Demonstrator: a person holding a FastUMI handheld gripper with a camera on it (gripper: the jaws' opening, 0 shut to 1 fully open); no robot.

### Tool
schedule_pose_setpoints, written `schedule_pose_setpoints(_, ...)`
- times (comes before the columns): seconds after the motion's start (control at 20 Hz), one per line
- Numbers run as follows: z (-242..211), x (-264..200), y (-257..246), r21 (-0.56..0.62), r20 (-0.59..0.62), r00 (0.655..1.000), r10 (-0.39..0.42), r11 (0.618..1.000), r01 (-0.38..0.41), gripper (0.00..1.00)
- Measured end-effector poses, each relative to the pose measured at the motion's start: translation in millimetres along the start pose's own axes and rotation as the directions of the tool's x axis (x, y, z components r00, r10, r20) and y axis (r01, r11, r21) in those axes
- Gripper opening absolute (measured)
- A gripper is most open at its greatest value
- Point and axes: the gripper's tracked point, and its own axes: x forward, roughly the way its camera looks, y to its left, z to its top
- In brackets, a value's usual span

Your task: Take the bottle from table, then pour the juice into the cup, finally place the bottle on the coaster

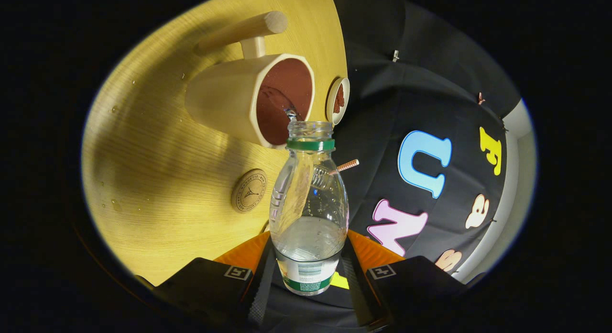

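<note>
Gripper view puts you mid-pour: your gripper [308, 271] has both fingers clamped on the lower body of the bottle [310, 213], which sits between them with its open mouth at the rim of the cup [253, 98] near the tabletop's [158, 180] far edge. Keep the tilt slow and the mouth over the opening, then go for the coaster [248, 190] lying nearer you
</note>
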Motion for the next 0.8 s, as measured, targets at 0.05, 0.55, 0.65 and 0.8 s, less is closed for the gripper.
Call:
schedule_pose_setpoints(0.05,0.4,-0.4,-2.5,-0.012,0.003,1.0,-0.004,1.0,0.004,0.73)
schedule_pose_setpoints(0.55,-2.1,1.1,-11.1,-0.098,-0.001,1.0,-0.013,0.995,0.013,0.73)
schedule_pose_setpoints(0.65,-3.6,1.8,-13.9,-0.109,-0.007,1.0,-0.019,0.994,0.018,0.73)
schedule_pose_setpoints(0.8,-2.2,1.9,-17.2,-0.145,-0.003,1.0,-0.023,0.989,0.023,0.73)
